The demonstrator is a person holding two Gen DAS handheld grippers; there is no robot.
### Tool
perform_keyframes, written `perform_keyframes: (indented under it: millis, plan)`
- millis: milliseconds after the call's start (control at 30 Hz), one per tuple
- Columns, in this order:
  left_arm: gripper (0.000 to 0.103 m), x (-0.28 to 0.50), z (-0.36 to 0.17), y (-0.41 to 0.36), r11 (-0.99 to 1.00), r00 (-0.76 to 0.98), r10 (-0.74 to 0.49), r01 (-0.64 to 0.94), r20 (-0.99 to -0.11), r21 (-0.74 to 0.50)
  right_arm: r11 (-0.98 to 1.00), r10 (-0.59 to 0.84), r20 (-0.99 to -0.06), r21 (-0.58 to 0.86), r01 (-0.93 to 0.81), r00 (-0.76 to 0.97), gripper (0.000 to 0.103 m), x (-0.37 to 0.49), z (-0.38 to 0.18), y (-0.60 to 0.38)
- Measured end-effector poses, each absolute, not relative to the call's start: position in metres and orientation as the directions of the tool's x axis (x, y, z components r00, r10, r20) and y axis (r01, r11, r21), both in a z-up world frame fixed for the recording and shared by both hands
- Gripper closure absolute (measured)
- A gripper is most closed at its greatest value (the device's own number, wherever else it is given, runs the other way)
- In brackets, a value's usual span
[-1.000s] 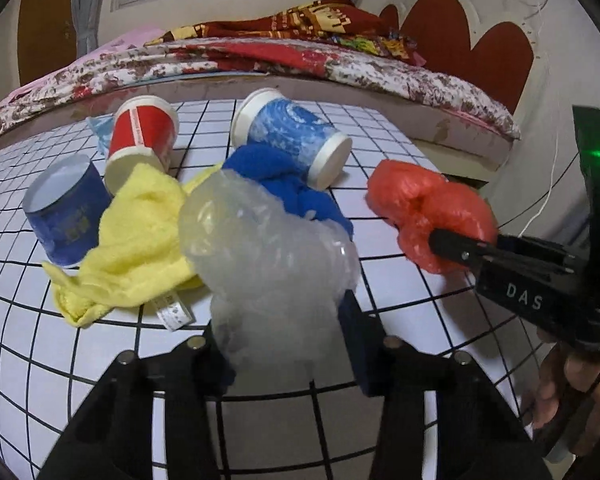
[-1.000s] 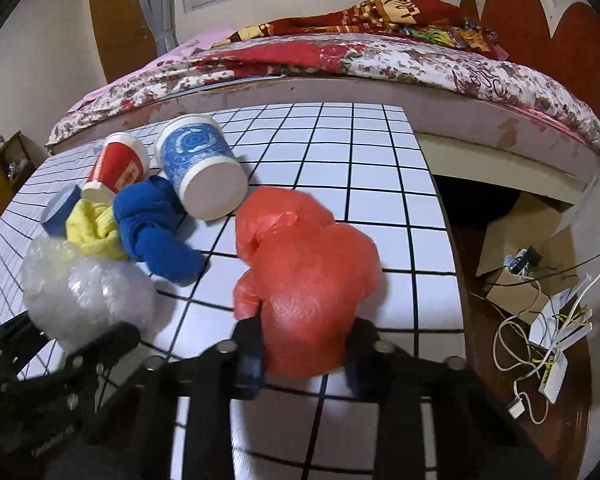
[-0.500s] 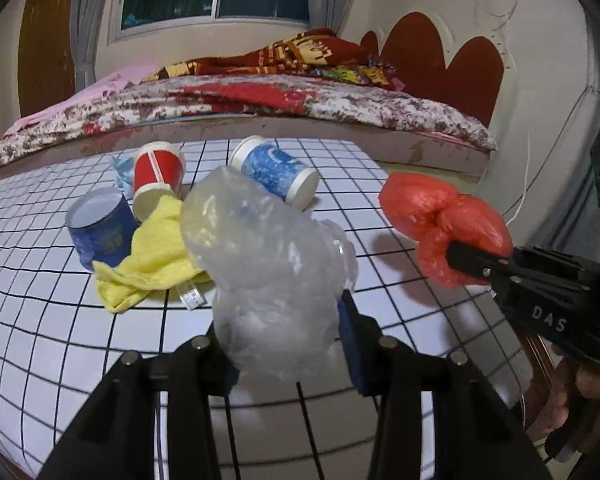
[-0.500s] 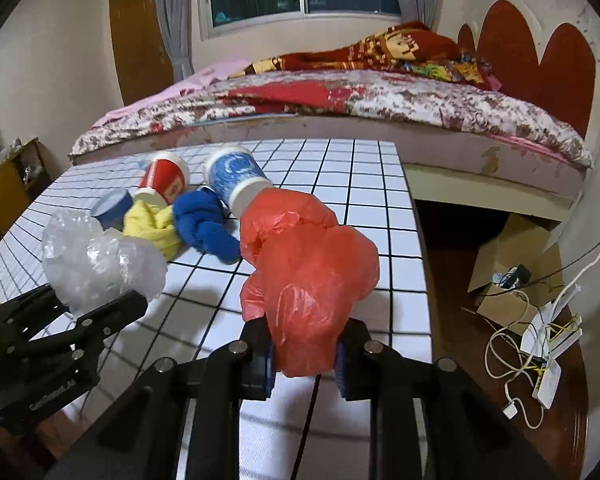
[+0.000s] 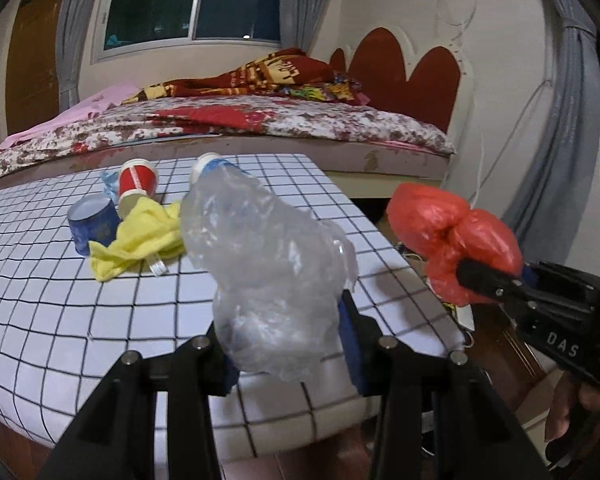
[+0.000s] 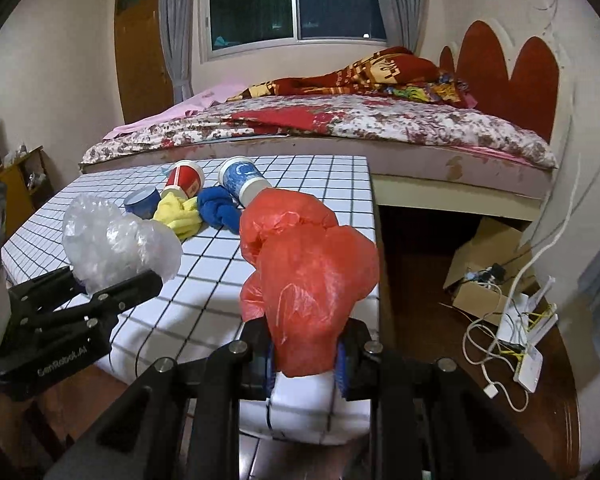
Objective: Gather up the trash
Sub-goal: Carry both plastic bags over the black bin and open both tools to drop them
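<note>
Behind everything, a big bed (image 6: 340, 128) with a flowery cover fills the back of the room. In front of it stands a table (image 6: 300, 184) with a white cloth marked in black squares. On the table lie a yellow cloth (image 5: 140, 236) and a blue cloth (image 6: 220, 210), side by side and touching. A red paper cup (image 5: 136, 190) and a blue paper cup (image 6: 240, 182) lie tipped over next to them. A small blue tub (image 5: 92, 226) stands beside the yellow cloth.

The left gripper (image 5: 284, 344) is clenched on a crumpled clear plastic bag (image 5: 268, 268). The bag is pinched between both fingers and is held up in the air above the near part of the table.

The right gripper (image 6: 306, 360) is squeezed tight on a scrunched red plastic bag (image 6: 308, 268). This bag is up in the air too, over the near corner of the table. The two bags are apart and do not touch.

On the floor to the right lie a cardboard box (image 6: 488, 256) and some white cables (image 6: 496, 344).
</note>
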State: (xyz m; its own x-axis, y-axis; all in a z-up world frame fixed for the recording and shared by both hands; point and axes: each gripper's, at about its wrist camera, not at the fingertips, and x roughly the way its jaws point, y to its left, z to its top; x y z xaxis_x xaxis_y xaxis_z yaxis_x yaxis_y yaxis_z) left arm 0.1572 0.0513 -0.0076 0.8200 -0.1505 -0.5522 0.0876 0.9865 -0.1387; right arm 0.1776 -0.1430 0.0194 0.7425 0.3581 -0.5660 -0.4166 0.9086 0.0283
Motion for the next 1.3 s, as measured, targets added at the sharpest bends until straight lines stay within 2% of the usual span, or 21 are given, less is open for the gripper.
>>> perform_keyframes:
  millis: [367, 767, 1300]
  plan:
    - [0.060, 0.131, -0.009, 0.009, 0.978, 0.818, -0.209, 0.164, -0.535, -0.132, 0.948, 0.286, -0.554, 0.045, -0.316, 0.782, 0.079, 0.136, 0.009, -0.206]
    - [0.060, 0.115, -0.023, -0.055, 0.949, 0.764, -0.306, 0.295, -0.569, -0.113, 0.976, 0.206, -0.584, 0.065, -0.208, 0.785, 0.079, 0.118, -0.012, -0.268]
    - [0.060, 0.110, -0.071, -0.135, 0.892, 0.631, -0.397, 0.435, -0.667, -0.120, 0.991, 0.125, -0.700, 0.059, -0.118, 0.703, 0.079, 0.111, -0.067, -0.326]
